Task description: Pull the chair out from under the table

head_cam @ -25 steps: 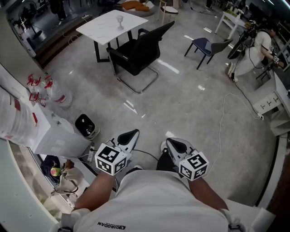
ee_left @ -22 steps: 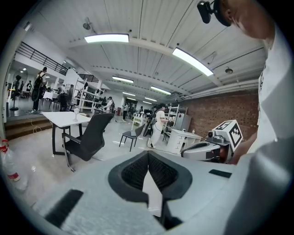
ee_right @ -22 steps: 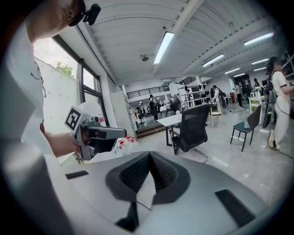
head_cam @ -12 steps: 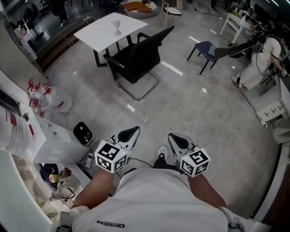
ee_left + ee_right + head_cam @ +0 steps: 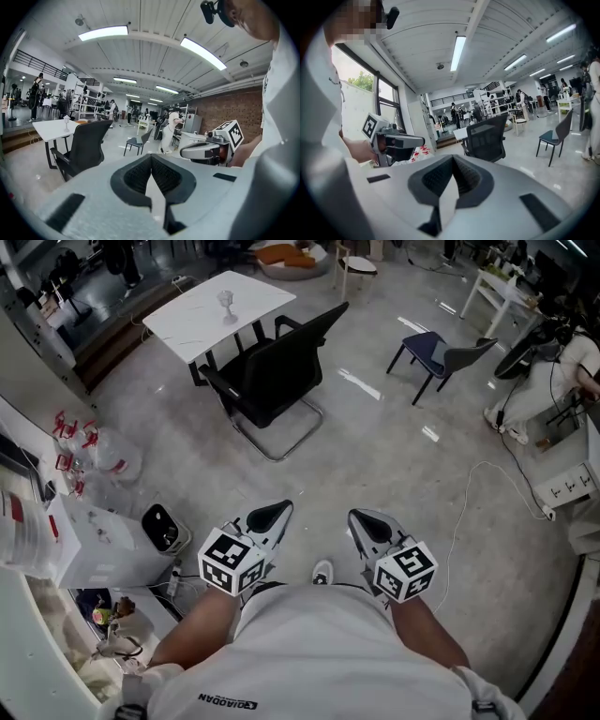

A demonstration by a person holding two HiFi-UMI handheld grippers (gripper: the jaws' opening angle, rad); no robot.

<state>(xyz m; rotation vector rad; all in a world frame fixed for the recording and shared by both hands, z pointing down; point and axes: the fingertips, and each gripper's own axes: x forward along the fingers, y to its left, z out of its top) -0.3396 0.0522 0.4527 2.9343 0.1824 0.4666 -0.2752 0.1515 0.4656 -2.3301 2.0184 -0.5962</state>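
Observation:
A black office chair (image 5: 272, 371) with a sled base stands pushed up to a white square table (image 5: 211, 307) across the floor, its back toward me. It also shows in the left gripper view as the chair (image 5: 84, 145) and in the right gripper view as the chair (image 5: 487, 138). A small glass (image 5: 225, 302) stands on the table. My left gripper (image 5: 274, 513) and right gripper (image 5: 362, 517) are held close to my body, well short of the chair, both shut with nothing between the jaws. Each gripper sees the other: the right gripper (image 5: 185, 151) and the left gripper (image 5: 423, 140).
A dark blue chair (image 5: 441, 354) stands at the right. A person (image 5: 553, 371) works near white desks at far right. A cable (image 5: 469, 493) trails over the grey floor. A white counter (image 5: 66, 540), a small black bin (image 5: 161, 526) and bags lie at my left.
I have walked forward: the chair and table sit slightly lower and further left in the head view. Both grippers stay shut and level before my body.

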